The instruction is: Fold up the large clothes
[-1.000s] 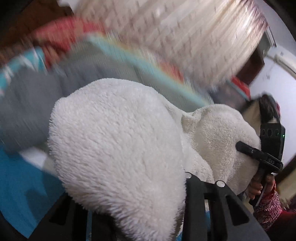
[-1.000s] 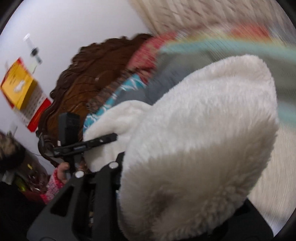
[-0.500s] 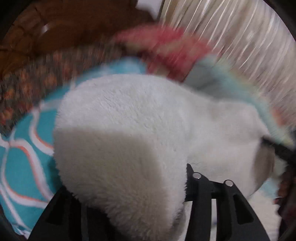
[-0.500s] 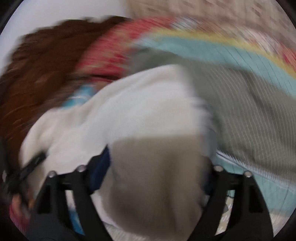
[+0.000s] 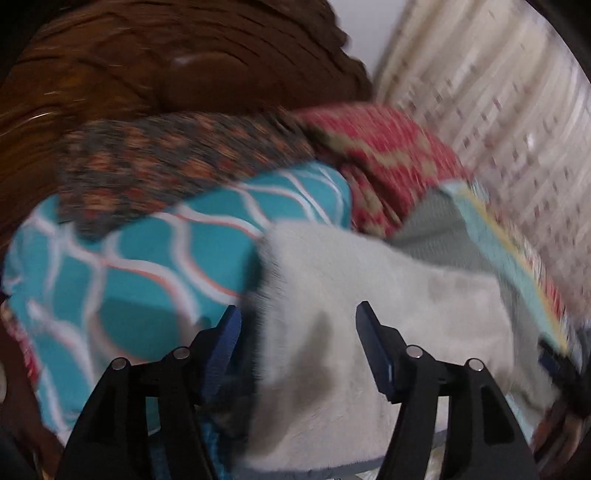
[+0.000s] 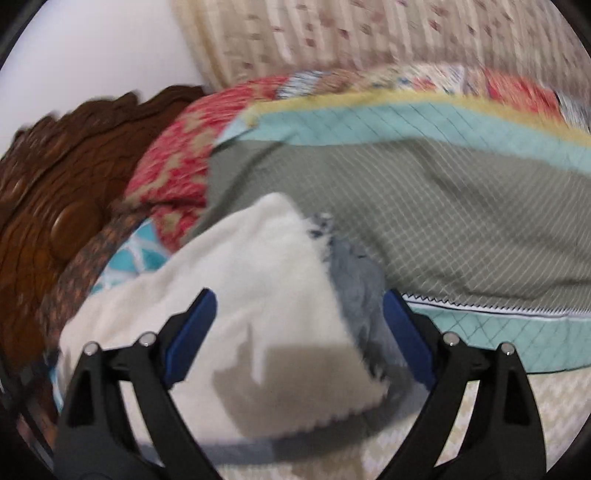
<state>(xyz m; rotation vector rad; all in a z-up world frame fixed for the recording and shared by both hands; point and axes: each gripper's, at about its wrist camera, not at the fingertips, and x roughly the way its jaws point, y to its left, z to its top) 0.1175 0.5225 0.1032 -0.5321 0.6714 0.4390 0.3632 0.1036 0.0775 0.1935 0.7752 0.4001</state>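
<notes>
A white fleecy garment (image 5: 369,295) lies folded on the bed, and it also shows in the right wrist view (image 6: 258,280), with a grey-blue lining (image 6: 354,280) showing at its right edge. My left gripper (image 5: 299,325) is open, its jaws spread over the garment's left edge. My right gripper (image 6: 299,314) is open, its jaws spread over the garment's right corner. Neither gripper holds the cloth. The frames are blurred by motion.
A teal patterned pillow (image 5: 147,266) lies left of the garment. A red patterned blanket (image 5: 388,162) and a grey and teal quilt (image 6: 424,192) lie behind it. A carved wooden headboard (image 5: 166,55) and a curtain (image 6: 369,33) stand behind the bed.
Both grippers held the white garment bunched up before. Now it lies flat on the bed and both grippers have opened and let it go.
</notes>
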